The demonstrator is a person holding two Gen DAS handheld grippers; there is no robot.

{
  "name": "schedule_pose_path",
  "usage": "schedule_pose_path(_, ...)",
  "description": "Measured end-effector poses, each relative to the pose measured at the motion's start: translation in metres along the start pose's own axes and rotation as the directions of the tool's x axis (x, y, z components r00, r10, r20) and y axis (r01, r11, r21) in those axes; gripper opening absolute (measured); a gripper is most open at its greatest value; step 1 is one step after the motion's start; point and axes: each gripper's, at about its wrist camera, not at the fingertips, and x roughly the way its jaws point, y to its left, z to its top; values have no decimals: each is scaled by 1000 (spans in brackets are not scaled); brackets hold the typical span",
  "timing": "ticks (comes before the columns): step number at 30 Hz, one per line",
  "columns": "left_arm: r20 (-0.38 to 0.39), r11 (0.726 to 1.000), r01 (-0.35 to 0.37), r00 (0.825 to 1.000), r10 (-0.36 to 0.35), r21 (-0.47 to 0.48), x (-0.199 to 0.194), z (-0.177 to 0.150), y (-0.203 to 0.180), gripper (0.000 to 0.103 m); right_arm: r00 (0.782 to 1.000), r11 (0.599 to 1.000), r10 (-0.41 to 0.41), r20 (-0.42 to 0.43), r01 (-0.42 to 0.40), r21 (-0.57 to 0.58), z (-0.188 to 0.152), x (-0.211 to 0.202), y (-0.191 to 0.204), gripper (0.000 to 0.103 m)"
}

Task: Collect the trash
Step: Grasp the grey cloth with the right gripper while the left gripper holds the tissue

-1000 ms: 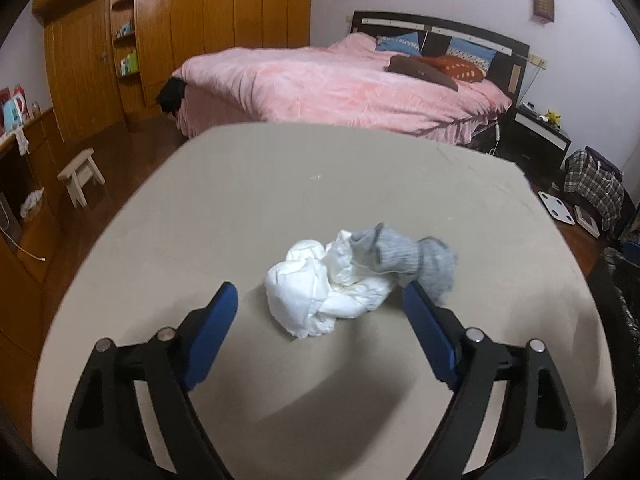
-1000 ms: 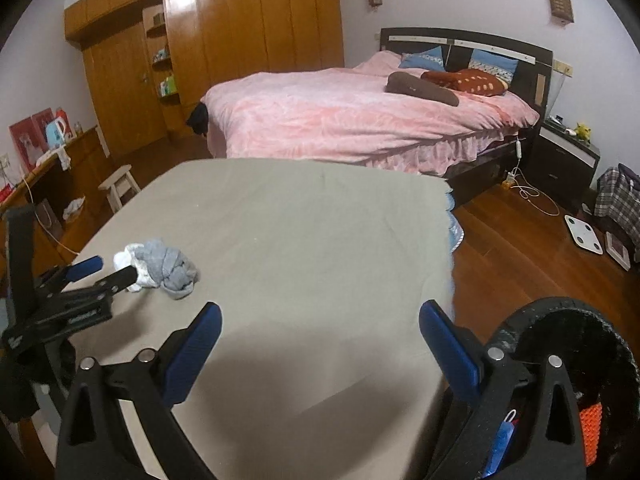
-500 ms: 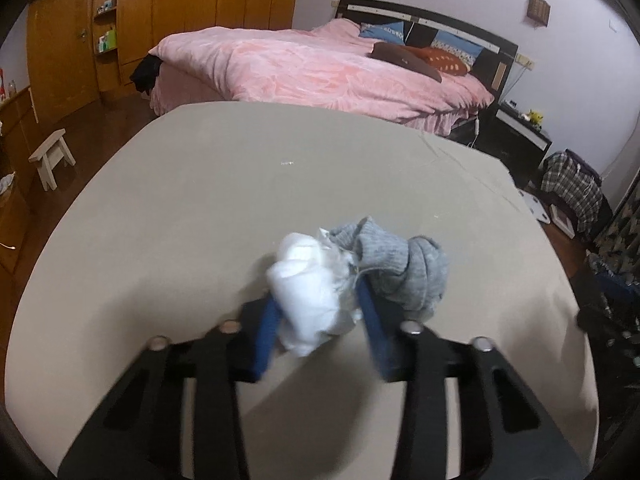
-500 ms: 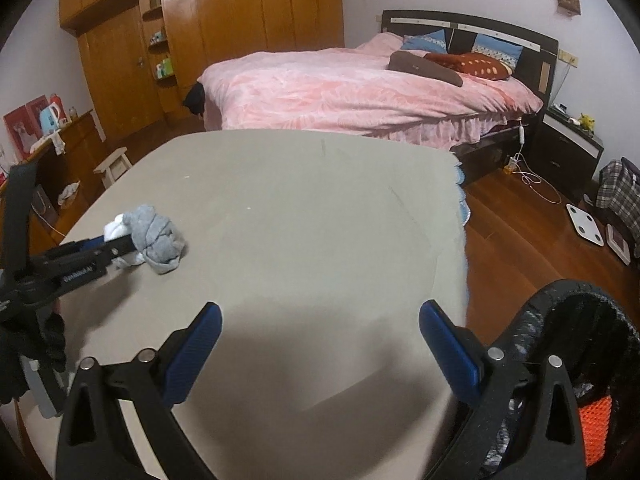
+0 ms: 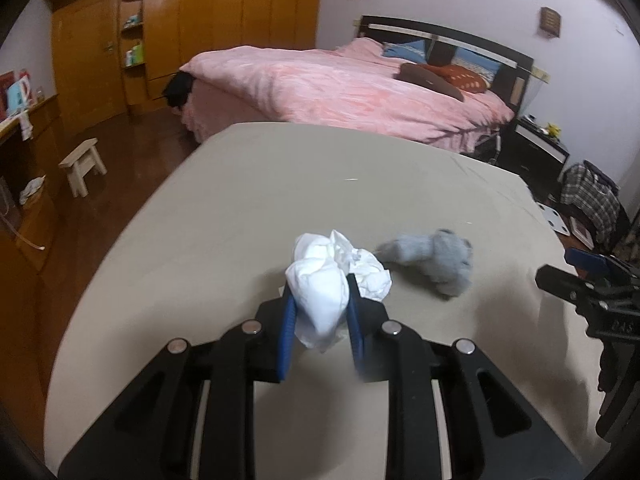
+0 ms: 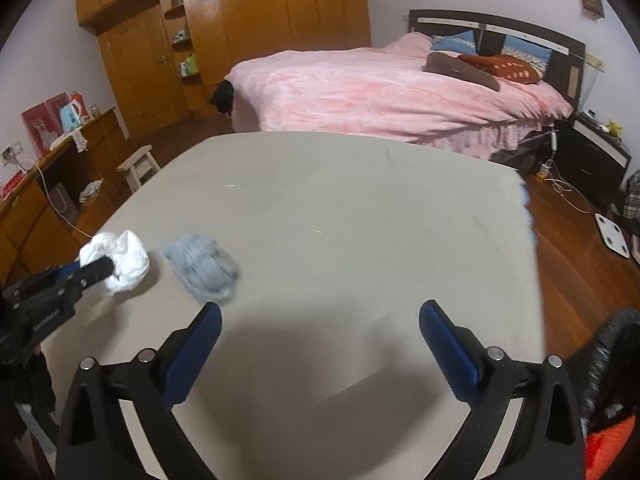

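Note:
My left gripper (image 5: 320, 304) is shut on a crumpled white tissue wad (image 5: 328, 280) and holds it just above the beige table (image 5: 280, 184). The same wad shows in the right wrist view (image 6: 120, 256), clamped by the left gripper (image 6: 100, 268). A balled grey sock (image 5: 436, 256) lies on the table just right of the wad, apart from it; it also shows in the right wrist view (image 6: 204, 268). My right gripper (image 6: 320, 320) is open and empty over the table's near part, right of the sock.
A black trash bin (image 6: 612, 380) with an orange item inside sits at the lower right beside the table edge. A pink bed (image 6: 392, 92), wooden wardrobes (image 6: 240, 32), a small stool (image 6: 140, 164) and a nightstand (image 6: 596, 160) stand beyond the table.
My left gripper closed on the white tissue wad and lifted it away from the grey sock, which stayed on the table. My right gripper shifted left toward the sock and stayed open.

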Motion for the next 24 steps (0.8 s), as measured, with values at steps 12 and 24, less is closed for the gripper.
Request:
schedule_pose_path(12, -6, 997, -71, 997, 71, -30, -5, -9, 39, 22, 998, 996, 51, -33, -53, -74, 18, 39, 55, 92)
schedule_pose_path(24, -7, 995, -86, 996, 86, -53, -7, -8, 49, 22, 979, 982, 157, -130, -170, -88, 7, 55, 72, 43)
